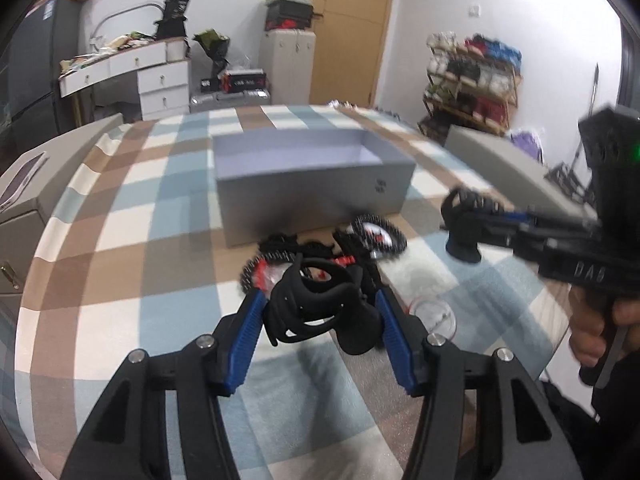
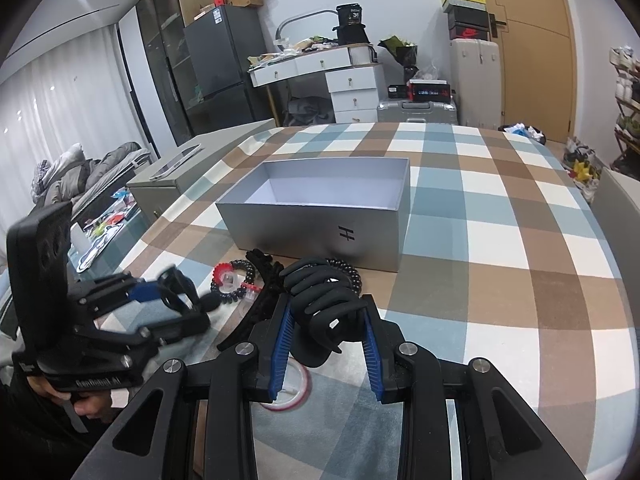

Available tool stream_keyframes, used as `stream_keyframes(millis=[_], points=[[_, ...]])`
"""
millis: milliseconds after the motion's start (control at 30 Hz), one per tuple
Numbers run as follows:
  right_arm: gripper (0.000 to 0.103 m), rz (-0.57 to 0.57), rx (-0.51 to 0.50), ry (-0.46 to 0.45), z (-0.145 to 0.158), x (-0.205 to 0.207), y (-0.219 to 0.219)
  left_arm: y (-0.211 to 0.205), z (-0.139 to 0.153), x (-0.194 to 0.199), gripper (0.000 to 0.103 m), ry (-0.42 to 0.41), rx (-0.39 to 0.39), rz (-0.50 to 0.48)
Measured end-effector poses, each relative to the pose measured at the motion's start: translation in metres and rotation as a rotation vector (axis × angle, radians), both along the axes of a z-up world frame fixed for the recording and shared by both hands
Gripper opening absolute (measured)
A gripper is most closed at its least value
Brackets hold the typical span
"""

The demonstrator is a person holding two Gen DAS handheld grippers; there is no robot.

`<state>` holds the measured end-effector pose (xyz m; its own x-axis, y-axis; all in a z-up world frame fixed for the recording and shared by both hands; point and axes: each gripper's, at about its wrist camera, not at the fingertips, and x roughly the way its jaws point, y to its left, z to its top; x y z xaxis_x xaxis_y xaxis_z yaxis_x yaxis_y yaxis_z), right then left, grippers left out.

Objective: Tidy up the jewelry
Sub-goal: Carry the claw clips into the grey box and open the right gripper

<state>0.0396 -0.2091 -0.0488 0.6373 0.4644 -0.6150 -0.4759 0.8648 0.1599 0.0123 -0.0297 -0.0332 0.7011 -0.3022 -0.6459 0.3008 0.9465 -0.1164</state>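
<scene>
Two black plastic hand-shaped jewelry stands are in the claws; the left claw (image 1: 320, 312) has its blue pads either side of one stand (image 1: 320, 312), whether pressing I cannot tell; the right claw (image 2: 326, 322) grips the other (image 2: 324, 304), clear of the checked table (image 2: 500, 240); black bead bracelets (image 2: 234, 284) lie between; the open grey cardboard box (image 2: 320, 228) sits straight ahead, unobstructed.
</scene>
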Motion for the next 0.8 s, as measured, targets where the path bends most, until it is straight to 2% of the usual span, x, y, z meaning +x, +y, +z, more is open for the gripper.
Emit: stream_keyframes(millis=[167, 533, 800], points=[[0.031, 0.005, 0.012, -0.016, 0.008, -0.001, 0.001, 0.005, 0.012, 0.005, 0.051, -0.042, -0.005, 0.038], [0.031, -0.029, 0.08, -0.086, 0.046, 0.014, -0.007, 0.02, 0.035, 0.031, 0.051, -0.097, -0.044, 0.114], [0.031, -0.057, 0.139, -0.061, 0.055, 0.044, -0.008, 0.031, 0.042, 0.056, 0.051, -0.117, -0.061, 0.159]])
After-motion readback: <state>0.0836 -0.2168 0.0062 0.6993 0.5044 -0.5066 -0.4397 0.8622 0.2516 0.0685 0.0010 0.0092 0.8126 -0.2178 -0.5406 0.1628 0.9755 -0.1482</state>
